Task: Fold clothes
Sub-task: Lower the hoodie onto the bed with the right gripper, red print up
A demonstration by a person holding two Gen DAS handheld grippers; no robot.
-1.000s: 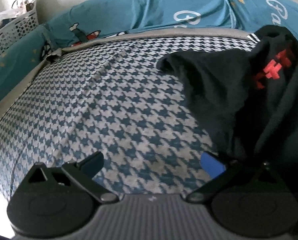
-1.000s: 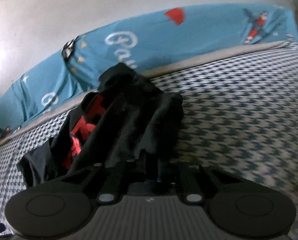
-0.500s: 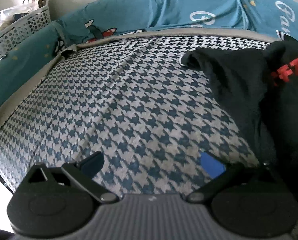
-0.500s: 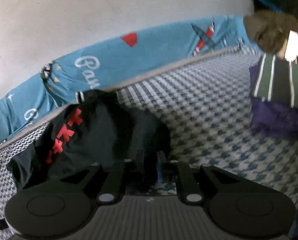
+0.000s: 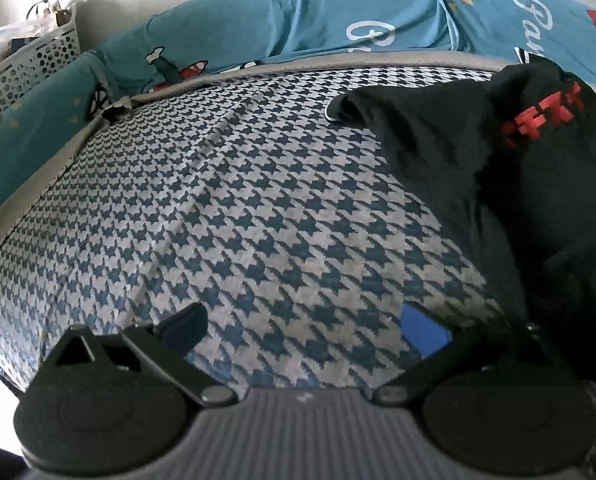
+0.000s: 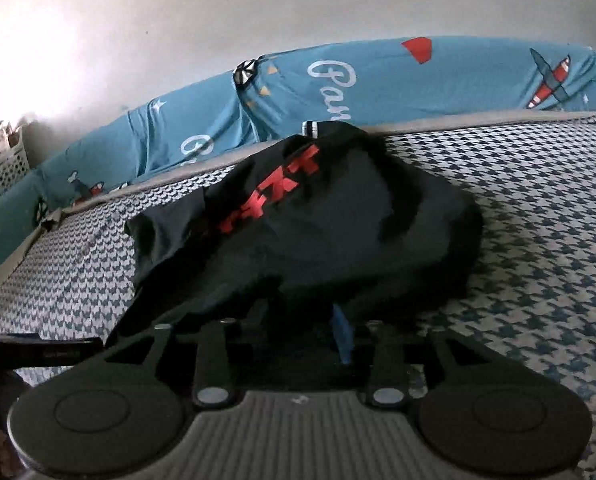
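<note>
A black garment (image 6: 306,232) with red lettering (image 6: 269,196) lies crumpled in a heap on the houndstooth sheet (image 5: 225,216), a blue-and-white check that covers the whole bed. In the right wrist view the heap sits just beyond the right gripper (image 6: 298,320), toward the far edge of the bed, with one loose flap spreading out to the left. The right gripper is clenched on the near hem of the garment: its two fingers have come together under the dark cloth, and a sliver of blue pad (image 6: 342,336) shows where the fabric is pinched (most of the fingers are buried in the folds).

The left gripper (image 5: 304,324) hangs over bare sheet with its fingers spread wide and nothing between them. Its right-hand blue pad (image 5: 424,334) lies just beside the near left edge of the garment, though whether it touches the cloth cannot be told; the other finger (image 5: 183,326) is well apart from it, over the check pattern.

Along the far side and the left of the bed runs a teal padded bumper (image 5: 378,28) printed with white script, stars and small aeroplanes. At the far left, beyond the bumper, stands a white perforated basket (image 5: 25,68) against a pale wall (image 6: 177,20).
</note>
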